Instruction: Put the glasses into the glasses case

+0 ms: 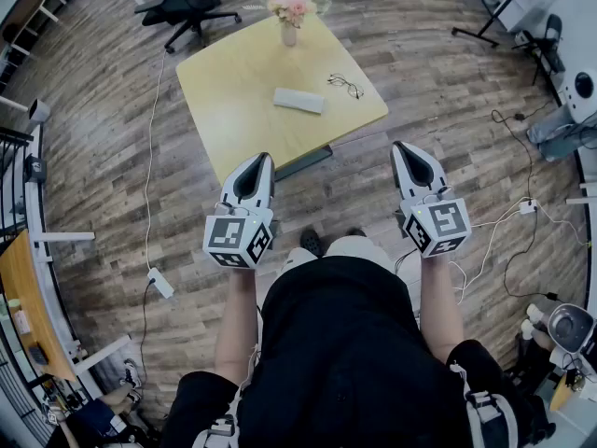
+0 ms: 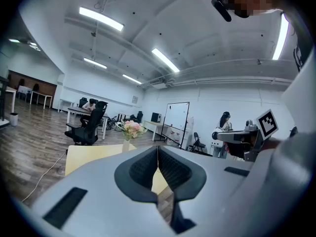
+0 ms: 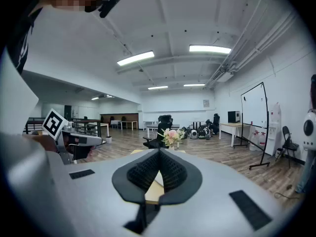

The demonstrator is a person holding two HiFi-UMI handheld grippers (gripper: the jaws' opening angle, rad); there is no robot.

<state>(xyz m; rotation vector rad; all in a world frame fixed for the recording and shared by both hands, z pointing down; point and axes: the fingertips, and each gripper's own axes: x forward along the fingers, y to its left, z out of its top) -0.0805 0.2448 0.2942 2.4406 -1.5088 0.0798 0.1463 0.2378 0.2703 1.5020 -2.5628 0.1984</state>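
Wood floor. A yellow square table stands ahead of the person. Left gripper and right gripper are held in the air short of the table's near edge, jaws pressed together on both, nothing between. Pale glasses case lies mid-table. Flower vase stands at the far edge. Glasses rest on the tabletop near the case's right end, not touching it.

Left tool: jaws pressed together, empty, pointed forward and slightly below level. Right tool: same pose, jaws together, empty. Forearms: bare, extended forward, parallel, well apart, either side of the torso.
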